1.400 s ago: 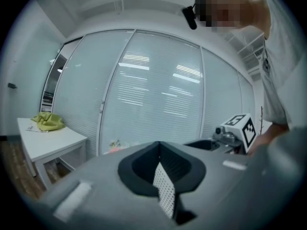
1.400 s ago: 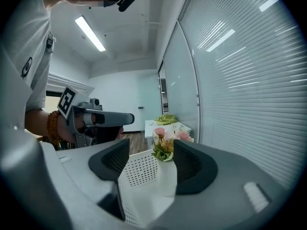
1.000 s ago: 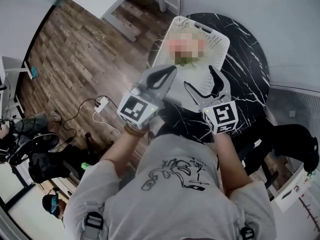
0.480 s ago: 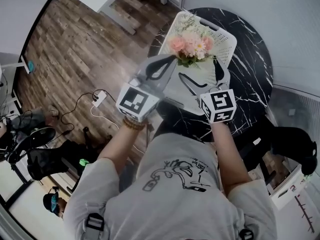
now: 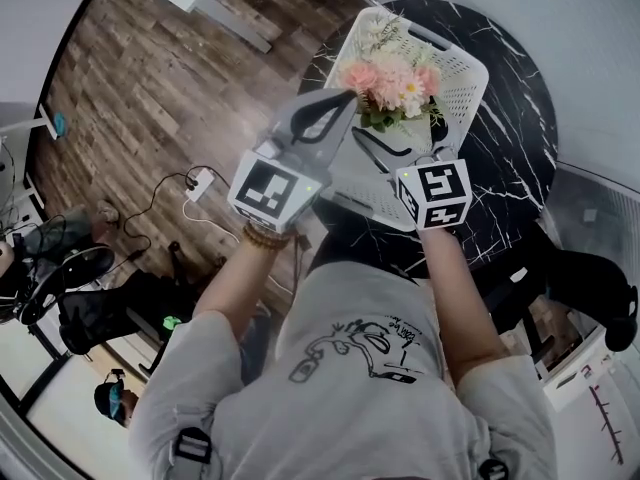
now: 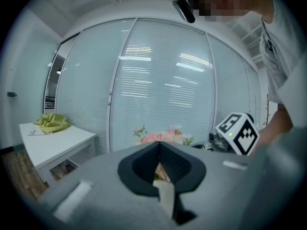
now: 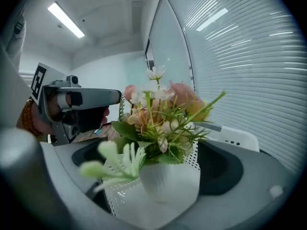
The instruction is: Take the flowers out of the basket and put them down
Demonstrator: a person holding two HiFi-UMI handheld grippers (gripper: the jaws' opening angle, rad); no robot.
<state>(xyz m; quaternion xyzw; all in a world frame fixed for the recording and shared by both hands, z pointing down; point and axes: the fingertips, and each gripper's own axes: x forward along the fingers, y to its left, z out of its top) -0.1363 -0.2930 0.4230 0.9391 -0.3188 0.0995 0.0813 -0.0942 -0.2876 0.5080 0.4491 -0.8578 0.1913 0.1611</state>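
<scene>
Flowers [image 5: 392, 80] are sitting in the white basket [image 5: 465, 93] — pink, peach and white ones with green leaves. The basket is standing on the round black table [image 5: 515, 143] with white streaks. The person is holding both claws out over the near side of the basket. The right gripper [image 5: 405, 136] is standing wide apart, and its jaws have just been opening. In the right gripper view the small white pot [image 7: 165, 178] under the flowers is showing between the two jaws, with a gap on each side, so nothing is getting pinched. The holey white wall of the basket is showing right beside that pot. The left gripper [image 5: 346, 98] is pointing at the flowers from the left, close to the pink blooms, and whether it is touching them is hard to tell. Its jaws are pressing together at the tips with nothing between them — in the left gripper view the flowers are peeking over the top of the closed tips. Brown wooden floor [image 5: 150, 88] is showing beside the table.
</scene>
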